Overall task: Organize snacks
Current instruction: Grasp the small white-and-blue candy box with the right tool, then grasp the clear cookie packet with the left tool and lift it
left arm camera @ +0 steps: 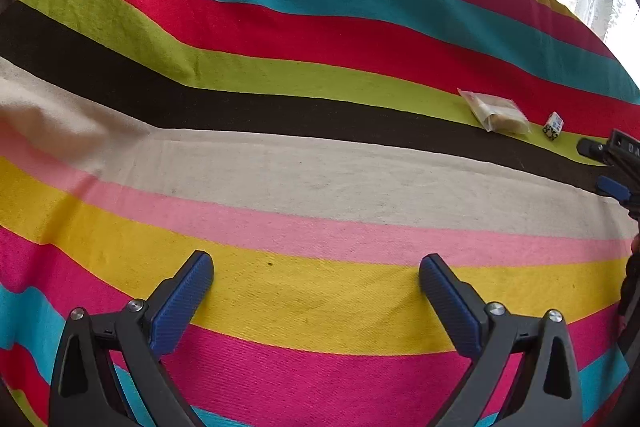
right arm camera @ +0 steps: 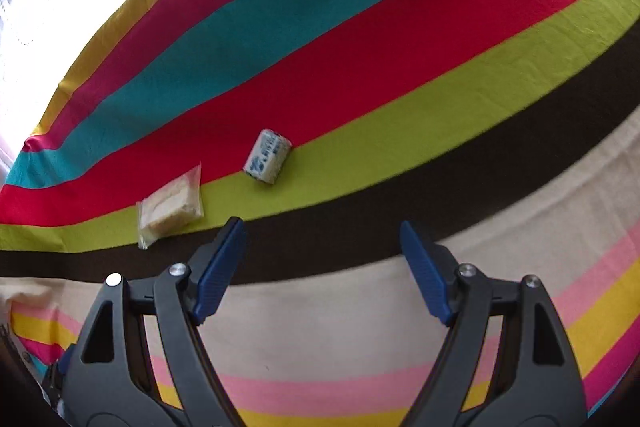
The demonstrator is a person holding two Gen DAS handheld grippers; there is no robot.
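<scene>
Blue-padded claws [left arm camera: 316,277] [right arm camera: 322,245] agape, low over cloth [left arm camera: 320,171]

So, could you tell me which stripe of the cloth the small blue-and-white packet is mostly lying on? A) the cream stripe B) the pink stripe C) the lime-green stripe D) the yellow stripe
C: the small blue-and-white packet lies mostly on the lime-green stripe, at its border with the red one.

Matt woven cloth [right arm camera: 360,75]; glossy clear plastic bag [right arm camera: 170,209]; small pack [right arm camera: 267,157] possibly paper.

Wide-spread right tool [right arm camera: 322,227] near candy [right arm camera: 267,157], biscuit packet [right arm camera: 170,209]
</scene>
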